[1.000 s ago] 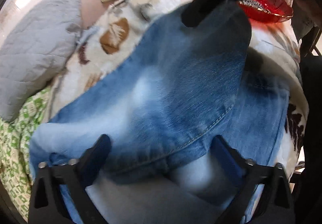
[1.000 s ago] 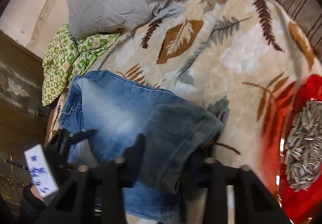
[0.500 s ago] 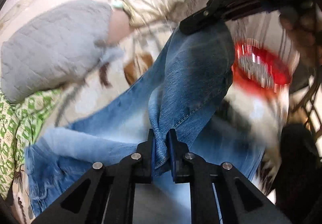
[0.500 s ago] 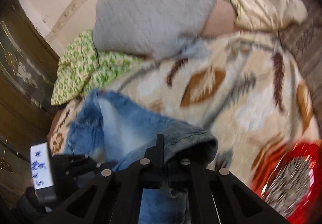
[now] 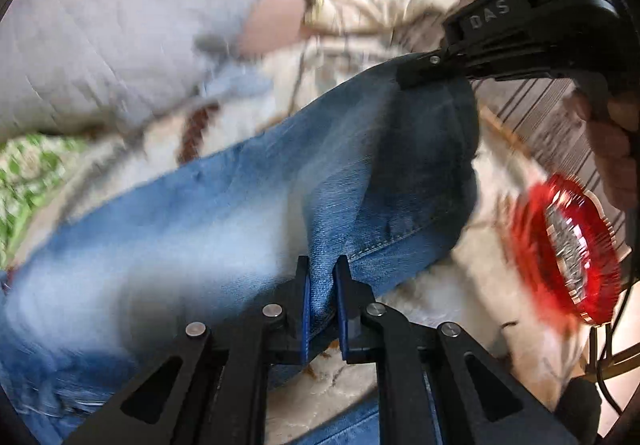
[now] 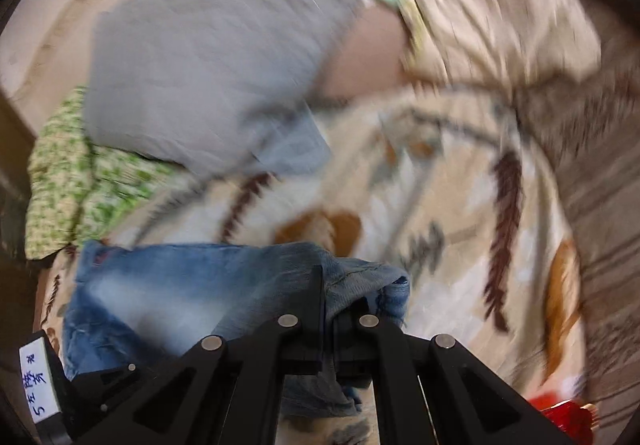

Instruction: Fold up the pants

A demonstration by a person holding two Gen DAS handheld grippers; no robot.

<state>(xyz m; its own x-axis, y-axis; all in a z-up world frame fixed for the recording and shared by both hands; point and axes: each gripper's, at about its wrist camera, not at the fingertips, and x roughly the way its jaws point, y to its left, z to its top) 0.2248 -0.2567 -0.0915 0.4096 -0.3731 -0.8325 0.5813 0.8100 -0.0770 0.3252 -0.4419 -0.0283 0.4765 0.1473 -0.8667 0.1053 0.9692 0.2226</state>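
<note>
left tongs [image 5: 322,277] pinching jeans [image 5: 224,213] fold, right tongs [image 6: 329,287] clamped on hem

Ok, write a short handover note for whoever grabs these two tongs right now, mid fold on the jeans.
Left tongs: shut on a pinched fold of the jeans.
Right tongs: shut on another edge of the same jeans, denim bunched over the tips.
Jeans: partly raised off the leaf-print blanket, the rest trailing on it. Red dish sits close on the right.
Done: both grips taken, edge raised.
Left: probably carry the held edge over, lay it flat, release, finish folding. Mind the dish.
</note>
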